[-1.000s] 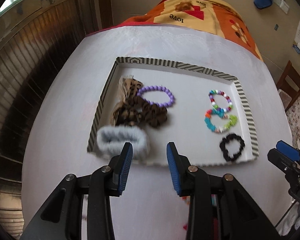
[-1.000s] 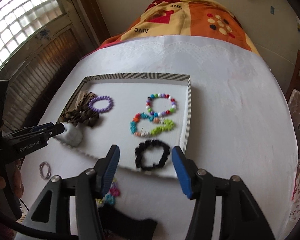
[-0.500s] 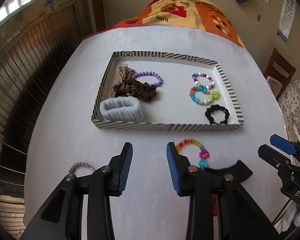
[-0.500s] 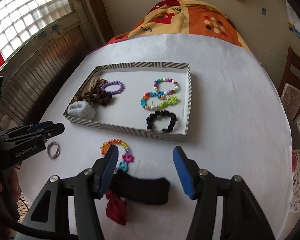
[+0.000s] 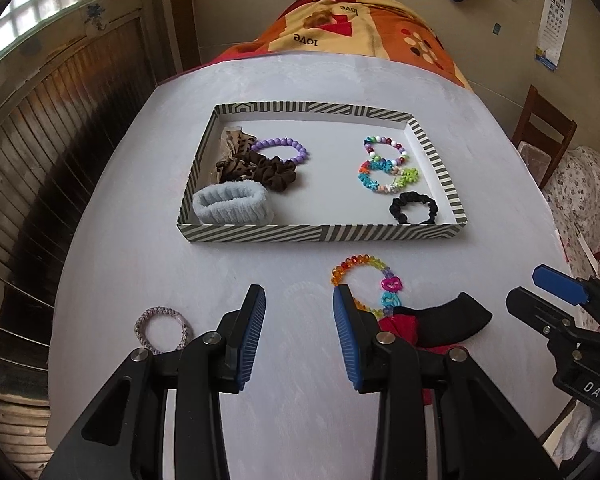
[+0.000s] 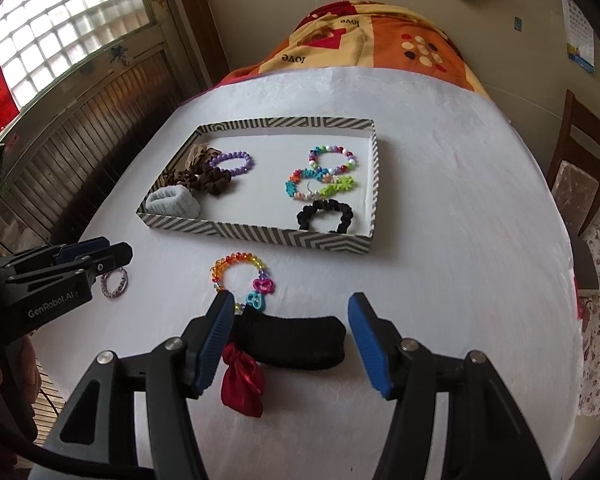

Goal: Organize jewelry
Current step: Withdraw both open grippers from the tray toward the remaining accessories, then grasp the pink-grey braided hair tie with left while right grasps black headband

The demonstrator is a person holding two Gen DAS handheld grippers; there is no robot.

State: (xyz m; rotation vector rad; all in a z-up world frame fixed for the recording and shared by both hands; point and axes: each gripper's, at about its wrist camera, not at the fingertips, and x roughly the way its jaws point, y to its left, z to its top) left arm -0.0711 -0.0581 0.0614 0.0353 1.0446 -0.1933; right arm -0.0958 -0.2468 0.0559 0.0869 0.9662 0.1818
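Note:
A striped tray [image 5: 320,234] [image 6: 260,234] holds a grey fluffy scrunchie [image 5: 231,202], brown scrunchies [image 5: 260,170], a purple bead bracelet [image 5: 280,149], two colourful bracelets [image 5: 386,164] and a black scrunchie [image 5: 413,208]. On the table in front of it lie a rainbow bead bracelet [image 6: 242,276], a black band [image 6: 296,342], a red scrunchie [image 6: 242,380] and a small braided hair tie [image 5: 162,328]. My left gripper [image 5: 298,300] hangs open over bare table between the hair tie and the bracelet. Open too, my right gripper [image 6: 290,308] hovers above the black band without touching it.
The white table [image 5: 140,240] is oval, with a slatted wooden wall [image 5: 40,140] at its left. An orange patterned blanket [image 6: 360,32] lies beyond the far edge. A wooden chair [image 6: 580,176] stands to the right.
Both grippers have drawn back from the tray toward the table's near side. The rainbow bracelet, black band, red scrunchie and hair tie have come into view. The right jaws stand slightly wider.

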